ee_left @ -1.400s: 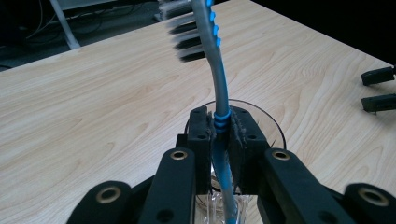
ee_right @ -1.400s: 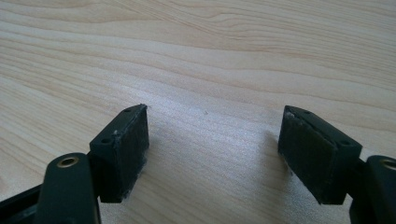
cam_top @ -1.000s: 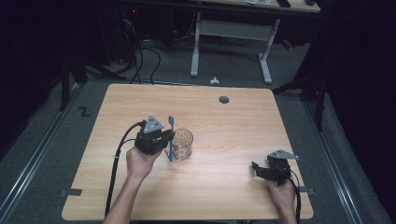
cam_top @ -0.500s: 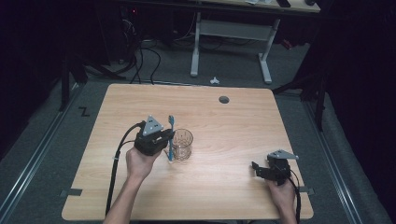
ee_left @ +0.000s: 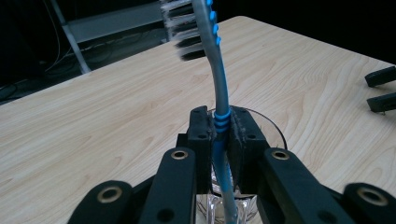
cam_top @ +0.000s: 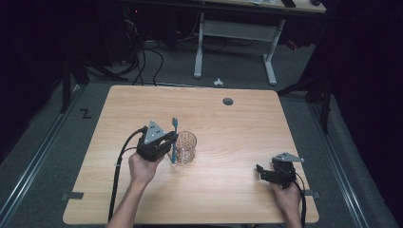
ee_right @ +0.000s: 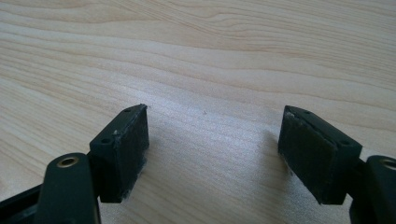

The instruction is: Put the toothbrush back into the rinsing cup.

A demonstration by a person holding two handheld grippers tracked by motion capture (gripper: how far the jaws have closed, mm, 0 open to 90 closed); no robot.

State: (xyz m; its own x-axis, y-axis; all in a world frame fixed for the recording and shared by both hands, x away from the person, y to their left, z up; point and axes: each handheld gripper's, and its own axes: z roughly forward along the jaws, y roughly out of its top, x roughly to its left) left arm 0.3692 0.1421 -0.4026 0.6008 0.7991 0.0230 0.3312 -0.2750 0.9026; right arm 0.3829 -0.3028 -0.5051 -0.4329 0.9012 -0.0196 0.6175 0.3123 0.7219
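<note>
My left gripper [cam_top: 172,144] is shut on a blue toothbrush [cam_top: 174,137], pinching its handle about midway. The toothbrush [ee_left: 219,84] stands nearly upright with the bristle head at the top. Its lower end hangs beside the left rim of a clear cut-glass tumbler [cam_top: 185,147], and I cannot tell whether the tip is inside it. The tumbler [ee_left: 275,133] sits just behind the jaws in the left gripper view. My right gripper [cam_top: 259,172] rests on the table near the front right, open, and its pads [ee_right: 126,144] have bare wood between them.
The wooden table [cam_top: 237,123] has a round cable hole [cam_top: 228,101] near its far edge. Tape marks [cam_top: 72,195] sit at the front corners. A white desk frame [cam_top: 235,33] and cables lie on the dark floor beyond. The right gripper's jaws [ee_left: 380,88] show at the right edge.
</note>
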